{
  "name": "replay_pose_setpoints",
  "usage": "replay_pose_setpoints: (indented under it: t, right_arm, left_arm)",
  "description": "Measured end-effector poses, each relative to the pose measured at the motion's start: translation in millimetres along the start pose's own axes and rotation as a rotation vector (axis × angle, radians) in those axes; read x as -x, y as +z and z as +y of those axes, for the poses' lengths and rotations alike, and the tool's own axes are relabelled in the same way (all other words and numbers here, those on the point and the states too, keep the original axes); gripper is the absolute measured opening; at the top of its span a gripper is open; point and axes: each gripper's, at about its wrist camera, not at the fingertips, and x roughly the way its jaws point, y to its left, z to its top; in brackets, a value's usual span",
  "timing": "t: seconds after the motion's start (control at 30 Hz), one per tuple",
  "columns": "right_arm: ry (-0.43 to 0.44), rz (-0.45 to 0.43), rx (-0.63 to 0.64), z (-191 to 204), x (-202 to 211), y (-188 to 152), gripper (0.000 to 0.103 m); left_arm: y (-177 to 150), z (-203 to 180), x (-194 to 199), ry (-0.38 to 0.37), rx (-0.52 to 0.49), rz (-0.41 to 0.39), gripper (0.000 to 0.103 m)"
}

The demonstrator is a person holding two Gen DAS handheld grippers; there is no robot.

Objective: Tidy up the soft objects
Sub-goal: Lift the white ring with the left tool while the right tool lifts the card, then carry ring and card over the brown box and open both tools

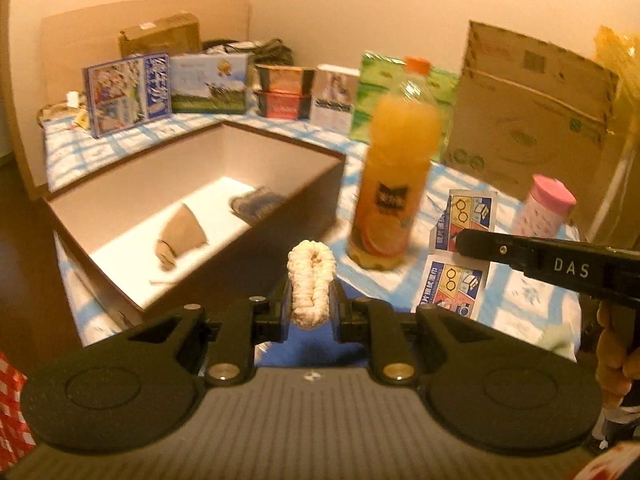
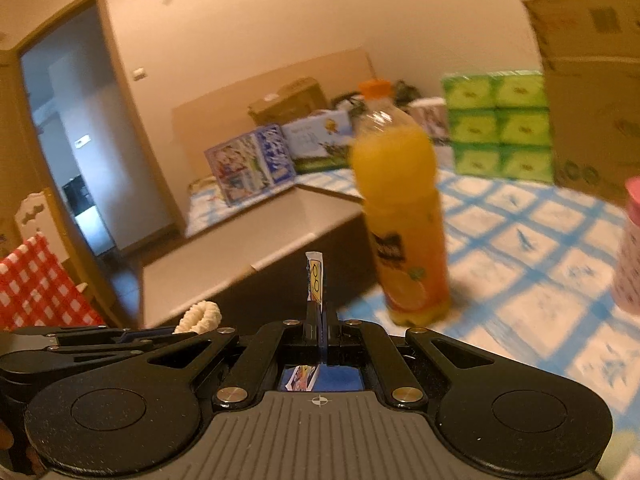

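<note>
The left tongs (image 1: 310, 304) are clamped on a cream scrunchie (image 1: 311, 282), which stands upright between the pads with its loop sticking up above them and its lower end hanging just below. The right tongs (image 2: 322, 320) are pressed together on a strip of lens-wipe sachets (image 2: 315, 276); in the left wrist view the strip (image 1: 460, 256) hangs down from their tip, printed with spectacles and small icons. The two pairs of tongs sit side by side, the left one just beside the right in the right wrist view, and a hand (image 1: 614, 356) grips the right handle.

Beyond the left tongs lies an open, brown-sided box (image 1: 280, 196) with a pale inside. In it rest a beige fabric piece (image 1: 182, 236) and a folded blue-grey cloth (image 1: 256, 202), apart from each other. To the right of the box stands an orange juice bottle (image 1: 394, 176), upright, on a blue-and-white checked cloth (image 2: 532, 240). A pink-lidded tumbler (image 1: 546, 204) stands further right. Behind are picture boxes (image 1: 124, 92), green tissue packs (image 2: 498, 124) and a large cardboard box (image 1: 532, 108) against the wall.
</note>
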Motion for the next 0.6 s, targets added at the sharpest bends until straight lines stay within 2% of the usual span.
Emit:
replay_pose_setpoints:
  t: [0.33, 0.6]
  right_arm:
    - [0.112, -0.056, 0.077, 44.3, -46.7, 41.9, 0.0]
    - [0.16, -0.062, 0.121, 74.4, -98.9, 62.9, 0.0]
  left_arm:
    - [39.2, 46.4, 1.0, 0.106, 0.043, -0.076, 0.017]
    - [57.2, 83.5, -19.6, 0.163, 0.076, -0.059, 0.017]
